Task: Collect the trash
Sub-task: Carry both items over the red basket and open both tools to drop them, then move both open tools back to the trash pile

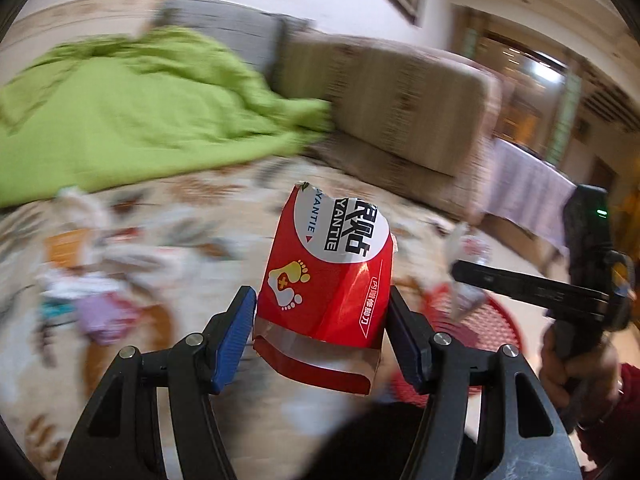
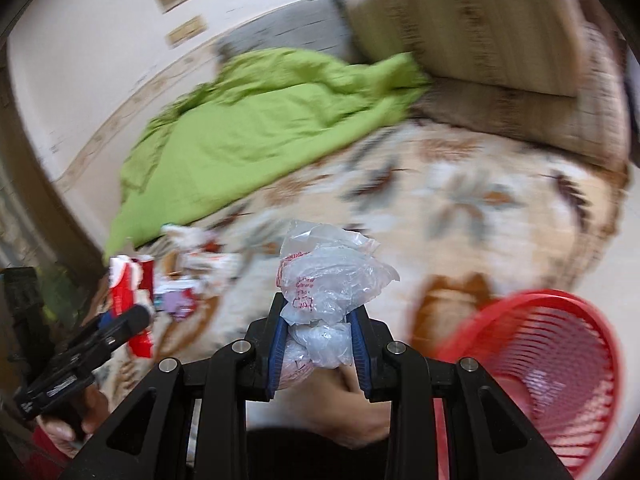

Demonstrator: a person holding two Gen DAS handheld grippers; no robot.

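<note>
Over the floral rug (image 2: 500,216) | left tongs (image 1: 322,316) grip upright red packet (image 1: 324,276) | right tongs (image 2: 320,336) clamp plastic bag (image 2: 328,276)

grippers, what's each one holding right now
left gripper: shut on the red package
right gripper: shut on the crumpled plastic bag

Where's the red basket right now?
The red basket sits low at the right edge of the right wrist view, on the floral cover, just right of the right gripper that holds the crumpled plastic bag.

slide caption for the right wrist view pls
Right gripper clutching a crumpled clear plastic bag beside a red mesh basket.
</note>
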